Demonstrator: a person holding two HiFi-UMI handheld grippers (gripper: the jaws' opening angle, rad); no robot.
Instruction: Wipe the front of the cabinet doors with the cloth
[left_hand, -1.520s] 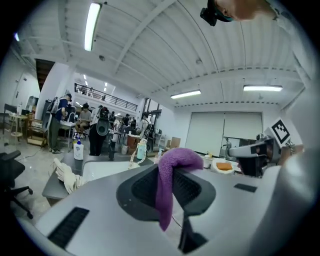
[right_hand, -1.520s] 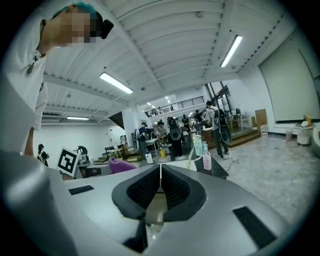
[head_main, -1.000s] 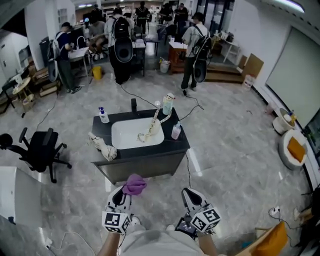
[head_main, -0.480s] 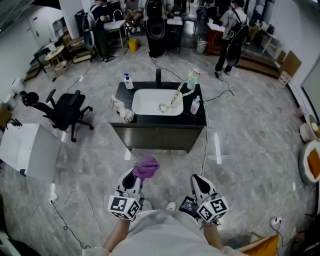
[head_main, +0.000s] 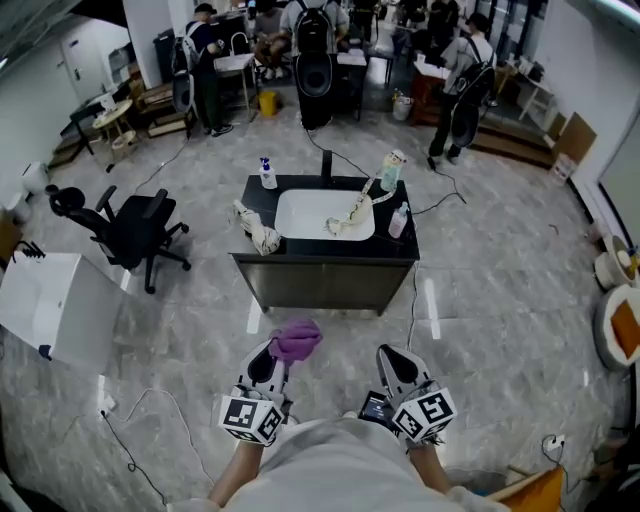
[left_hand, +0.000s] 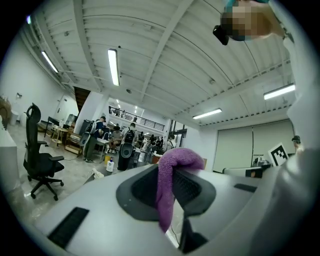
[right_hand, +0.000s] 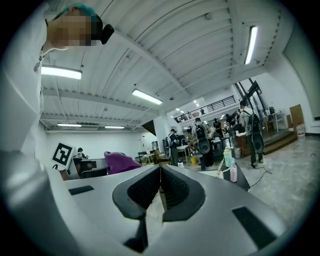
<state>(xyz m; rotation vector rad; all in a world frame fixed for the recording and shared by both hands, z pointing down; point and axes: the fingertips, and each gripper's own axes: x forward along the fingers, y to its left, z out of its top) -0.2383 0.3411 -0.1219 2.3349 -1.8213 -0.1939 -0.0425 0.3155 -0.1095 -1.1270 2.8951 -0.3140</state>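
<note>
Left gripper (head_main: 265, 362) clamping cloth (head_main: 296, 340), hanging well apart from cabinet doors (head_main: 325, 286). Right gripper (head_main: 393, 362) idling, jaws together, empty. Wiping not yet beginning; whole door front awaiting cloth.

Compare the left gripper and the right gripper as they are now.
The left gripper is clamped on a purple cloth; the right gripper holds nothing. The left gripper's jaws are parted by the cloth's fold, while the right gripper's jaws meet. Both point toward the sink cabinet, well short of it.
</note>
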